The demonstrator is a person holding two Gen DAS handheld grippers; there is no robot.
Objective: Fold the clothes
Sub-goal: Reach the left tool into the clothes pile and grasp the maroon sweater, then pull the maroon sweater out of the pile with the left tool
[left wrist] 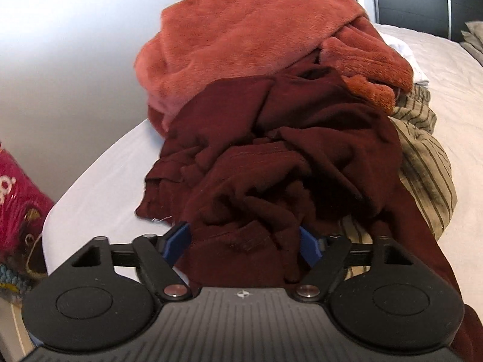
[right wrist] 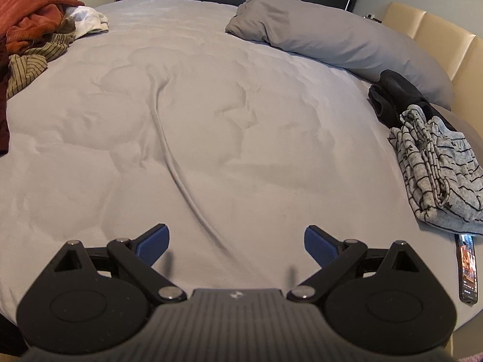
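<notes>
In the left wrist view a crumpled dark maroon garment [left wrist: 286,157] lies on the bed in front of a fluffy orange-red blanket [left wrist: 250,39] and an olive striped garment [left wrist: 422,150]. My left gripper [left wrist: 244,241] is wide open with the maroon cloth bunched between its blue pads [left wrist: 176,242], not pinched. In the right wrist view my right gripper [right wrist: 235,244] is open and empty over bare grey sheet [right wrist: 211,120]. The clothes pile [right wrist: 33,27] sits far left there.
A grey pillow [right wrist: 332,33] lies at the back right by the cream headboard [right wrist: 437,33]. Folded grey patterned clothes [right wrist: 437,169] and a black item [right wrist: 392,96] lie at the right edge, with a phone [right wrist: 468,268] nearby. A pink bag [left wrist: 18,211] stands beside the bed.
</notes>
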